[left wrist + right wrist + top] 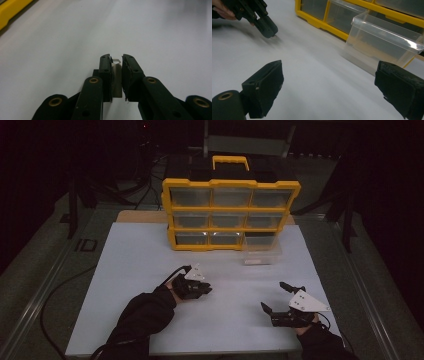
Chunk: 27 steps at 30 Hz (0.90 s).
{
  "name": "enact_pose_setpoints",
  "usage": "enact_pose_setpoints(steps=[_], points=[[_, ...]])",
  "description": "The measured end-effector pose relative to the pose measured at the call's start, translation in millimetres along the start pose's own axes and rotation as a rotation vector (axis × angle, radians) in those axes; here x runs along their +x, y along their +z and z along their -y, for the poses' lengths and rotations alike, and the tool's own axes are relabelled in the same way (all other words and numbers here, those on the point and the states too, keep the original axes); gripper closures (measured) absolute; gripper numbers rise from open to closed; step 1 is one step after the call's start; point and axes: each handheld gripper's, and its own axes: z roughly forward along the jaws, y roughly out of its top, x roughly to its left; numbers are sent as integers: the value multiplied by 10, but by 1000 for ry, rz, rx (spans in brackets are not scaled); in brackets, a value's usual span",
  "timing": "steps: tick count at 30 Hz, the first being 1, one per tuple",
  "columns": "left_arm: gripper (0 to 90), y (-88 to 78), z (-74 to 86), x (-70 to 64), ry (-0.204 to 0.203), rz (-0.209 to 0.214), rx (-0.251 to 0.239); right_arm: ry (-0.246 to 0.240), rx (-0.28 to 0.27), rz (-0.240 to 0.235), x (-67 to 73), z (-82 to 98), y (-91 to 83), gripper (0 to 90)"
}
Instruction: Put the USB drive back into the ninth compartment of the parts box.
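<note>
My left gripper (205, 289) sits low over the white board (140, 270), left of centre, held by a gloved hand. In the left gripper view its jaws (116, 58) are shut on a small thin silvery metal piece (116, 75), whose tip pokes out between the pads. My right gripper (273, 295) rests near the board's front right with its jaws wide open; nothing lies between them (332, 77). The right gripper view also shows the left gripper (268, 28) farther off, its tip close to the board.
A yellow organiser cabinet (230, 212) with clear drawers stands at the back of the board. One clear plastic drawer (261, 254) (382, 42) stands pulled out on the board before the dark bottom-right slot (260, 239). A black cable (55, 295) trails at the left.
</note>
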Motion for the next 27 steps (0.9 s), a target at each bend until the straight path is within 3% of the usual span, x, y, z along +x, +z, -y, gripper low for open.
enact_pose_setpoints(steps=[16,27], points=[[785,-90,-186,29,-6,8,-19,-2,0,-7,6,-1,7,80],[785,-76,-350,14,14,17,-19,0,0,-5,3,-2,1,80]])
